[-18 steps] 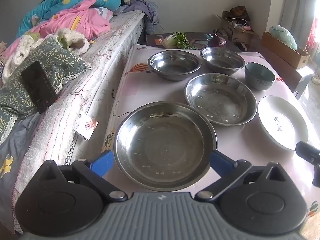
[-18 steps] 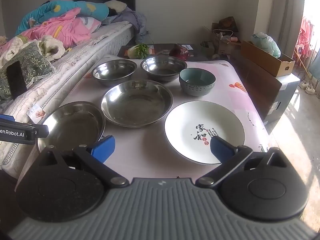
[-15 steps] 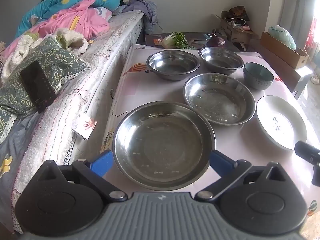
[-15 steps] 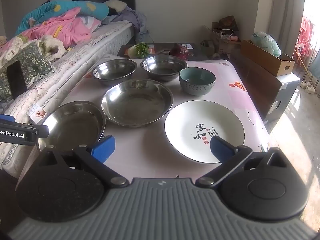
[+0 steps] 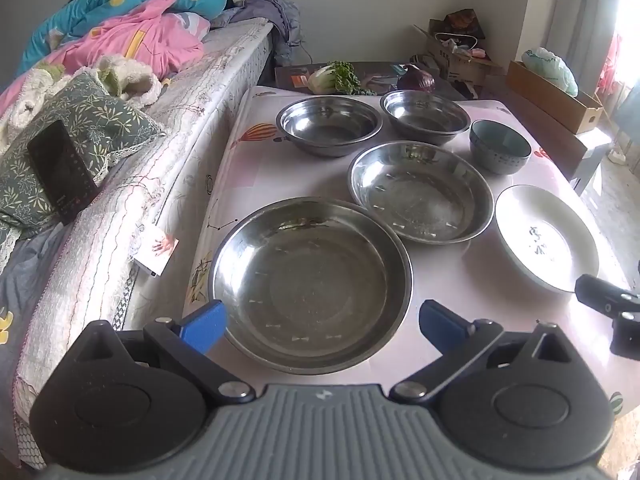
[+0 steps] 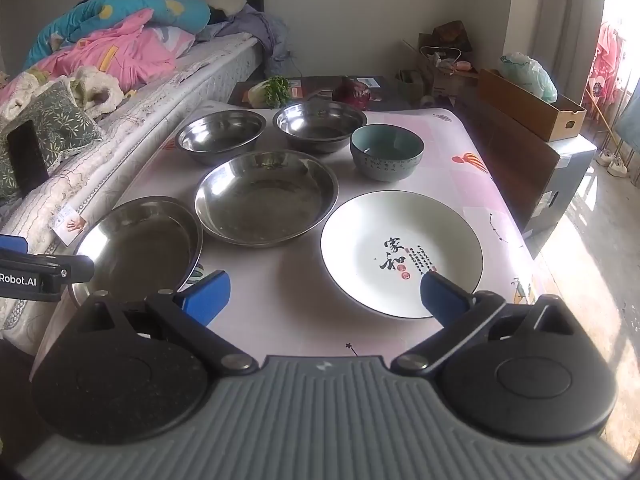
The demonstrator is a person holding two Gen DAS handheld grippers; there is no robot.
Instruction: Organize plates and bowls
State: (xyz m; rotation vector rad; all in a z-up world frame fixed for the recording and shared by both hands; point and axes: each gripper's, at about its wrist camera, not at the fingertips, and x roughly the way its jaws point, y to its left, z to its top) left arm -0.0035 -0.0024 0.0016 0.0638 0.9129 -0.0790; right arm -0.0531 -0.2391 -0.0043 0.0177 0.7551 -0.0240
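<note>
On the pink table (image 5: 248,184) a large steel plate (image 5: 310,282) lies nearest my open left gripper (image 5: 320,322), whose blue fingers flank its near rim. A second steel plate (image 5: 420,190) lies behind it, with two steel bowls (image 5: 330,124) (image 5: 424,114) at the back. A teal bowl (image 6: 386,152) stands at the back right. A white plate with red and black characters (image 6: 400,250) lies in front of my open right gripper (image 6: 324,294); its right finger overlaps the plate's near rim.
A bed with bedding (image 5: 120,40) runs along the table's left side, with a dark phone (image 5: 60,170) on a pillow. Greens (image 5: 334,78) and a red cabbage (image 5: 416,78) lie behind the table. A cardboard box (image 6: 528,106) stands on a cabinet at the right.
Both grippers have shifted only slightly; the left view sits a touch closer to the near steel plate. No dish has moved.
</note>
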